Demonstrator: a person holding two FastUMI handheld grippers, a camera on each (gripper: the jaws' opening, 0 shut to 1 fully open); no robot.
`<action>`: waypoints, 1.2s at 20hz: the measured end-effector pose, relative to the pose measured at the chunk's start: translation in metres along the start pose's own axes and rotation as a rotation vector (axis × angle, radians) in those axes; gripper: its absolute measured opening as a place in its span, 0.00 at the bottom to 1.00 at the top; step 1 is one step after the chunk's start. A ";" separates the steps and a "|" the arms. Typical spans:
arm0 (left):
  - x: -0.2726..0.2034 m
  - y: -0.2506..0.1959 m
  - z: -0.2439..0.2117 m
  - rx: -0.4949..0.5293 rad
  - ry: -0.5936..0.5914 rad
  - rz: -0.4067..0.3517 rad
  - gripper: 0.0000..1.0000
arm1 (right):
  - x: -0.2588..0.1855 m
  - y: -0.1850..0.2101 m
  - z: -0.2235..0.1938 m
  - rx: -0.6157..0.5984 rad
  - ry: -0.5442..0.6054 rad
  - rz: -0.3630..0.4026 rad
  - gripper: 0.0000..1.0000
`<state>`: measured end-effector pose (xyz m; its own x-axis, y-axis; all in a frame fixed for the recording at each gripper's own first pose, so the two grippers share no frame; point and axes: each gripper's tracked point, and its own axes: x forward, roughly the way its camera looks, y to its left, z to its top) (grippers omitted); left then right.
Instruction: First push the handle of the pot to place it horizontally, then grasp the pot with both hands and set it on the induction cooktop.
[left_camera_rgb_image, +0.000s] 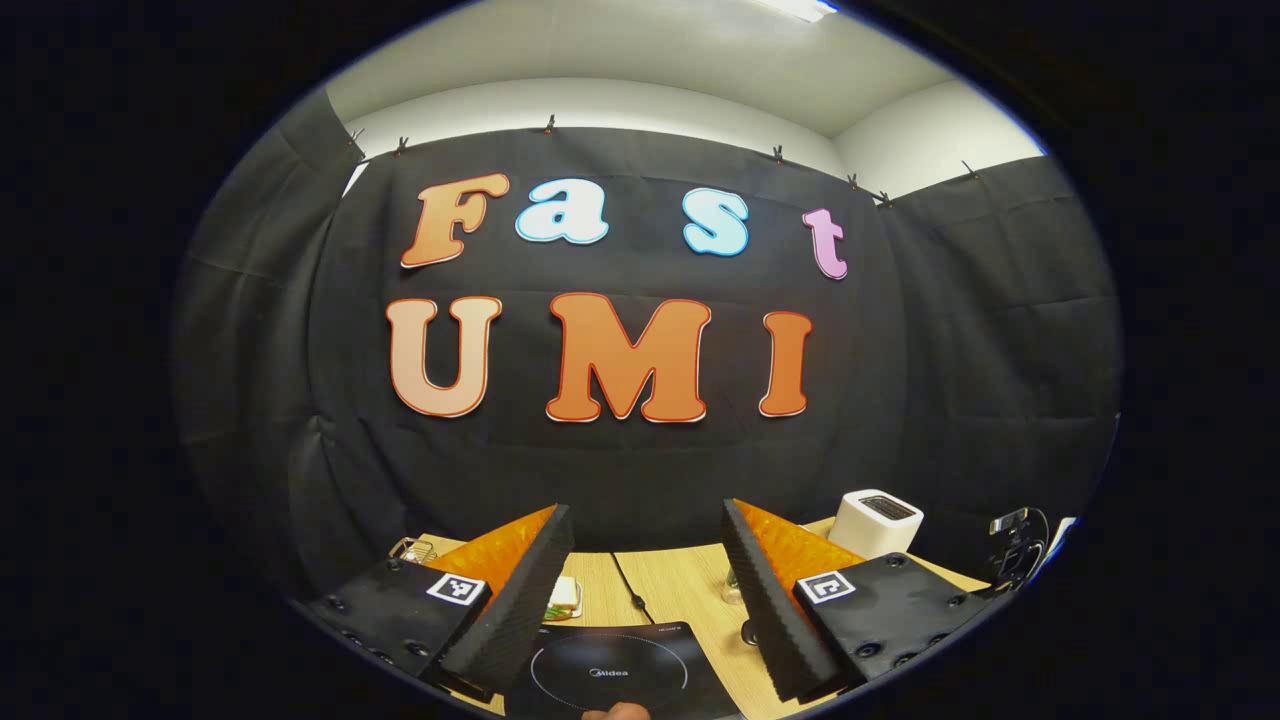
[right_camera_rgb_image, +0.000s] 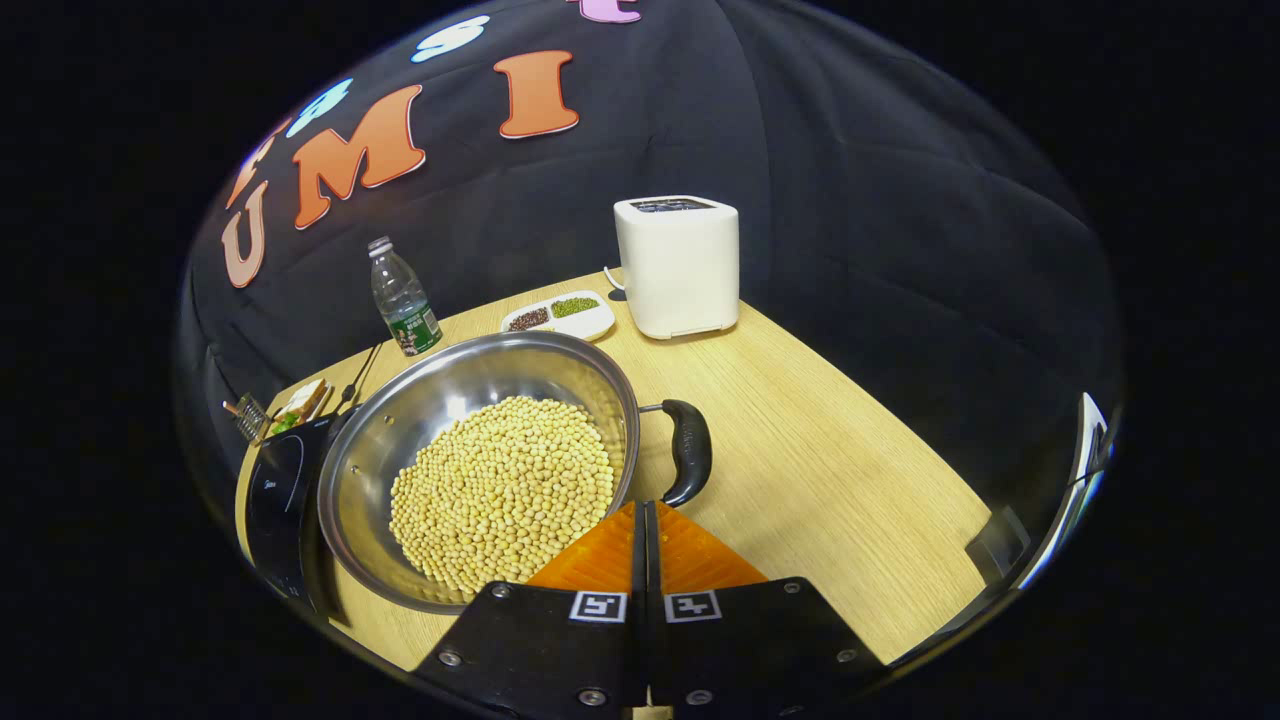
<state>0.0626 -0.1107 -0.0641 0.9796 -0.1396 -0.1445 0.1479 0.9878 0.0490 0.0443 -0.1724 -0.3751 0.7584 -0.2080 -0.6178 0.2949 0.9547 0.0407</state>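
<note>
right hand-held gripper (right_camera_rgb_image: 645, 520), fingers together, sits just beside pot (right_camera_rgb_image: 480, 465) rim

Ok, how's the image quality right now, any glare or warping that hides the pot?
Right gripper view: sharp, with a bright glare patch on the pot inner wall; beans clear; fisheye bends the table edge. Left gripper view: ceiling light blown out at top, cooktop dim but readable at the bottom.

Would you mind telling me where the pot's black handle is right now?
In the right gripper view, the black handle juts from the pot's right rim over the wooden table, just beyond the shut right gripper, with the white toaster farther back.
</note>
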 end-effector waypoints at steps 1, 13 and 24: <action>0.001 0.002 -0.001 -0.002 -0.001 0.003 0.98 | 0.003 -0.001 0.001 -0.001 0.000 -0.001 0.00; 0.017 0.000 -0.015 -0.025 0.034 0.005 0.99 | 0.027 -0.002 0.017 0.023 0.022 0.025 0.00; 0.037 -0.014 -0.066 -0.017 0.122 0.010 0.98 | 0.055 -0.016 0.020 0.048 0.064 0.002 0.00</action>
<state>0.0874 -0.1246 -0.1354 0.9571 -0.1216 -0.2629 0.1353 0.9902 0.0343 0.0929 -0.2033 -0.3945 0.7209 -0.1905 -0.6663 0.3220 0.9435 0.0786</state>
